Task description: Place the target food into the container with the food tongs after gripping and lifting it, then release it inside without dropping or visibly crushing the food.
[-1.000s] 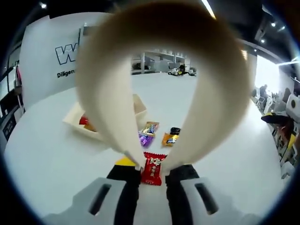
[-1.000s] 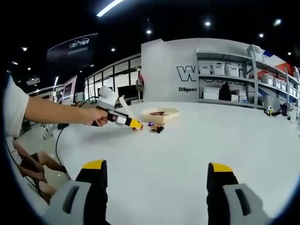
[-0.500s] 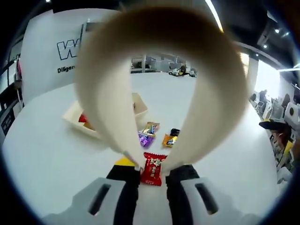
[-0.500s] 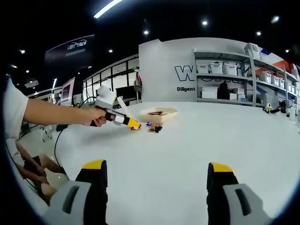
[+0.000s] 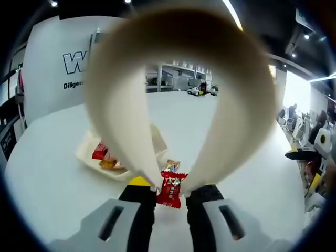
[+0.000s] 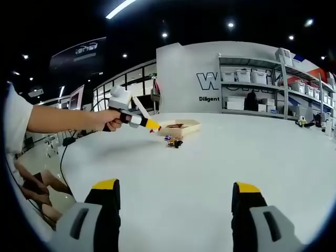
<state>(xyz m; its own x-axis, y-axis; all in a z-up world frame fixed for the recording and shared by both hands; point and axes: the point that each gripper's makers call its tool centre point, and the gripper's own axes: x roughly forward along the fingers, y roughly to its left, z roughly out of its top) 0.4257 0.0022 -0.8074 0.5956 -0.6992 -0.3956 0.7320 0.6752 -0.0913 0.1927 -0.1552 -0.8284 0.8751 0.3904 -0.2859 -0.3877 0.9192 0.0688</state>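
The shallow cream rectangular tray [image 5: 88, 157] sits on the white table [image 5: 47, 184] holding a red-wrapped and an orange-brown wrapped sweet [image 5: 104, 156]. Just short of it, the left gripper [image 5: 169, 195] squeezes the cream looped food tongs [image 5: 126, 131], whose tips pinch a red wrapped candy [image 5: 170, 189] lifted off the table. The right gripper [image 6: 176, 202] hangs with jaws wide apart and empty, well away from the tray and a few loose sweets [image 6: 172, 141] beside it.
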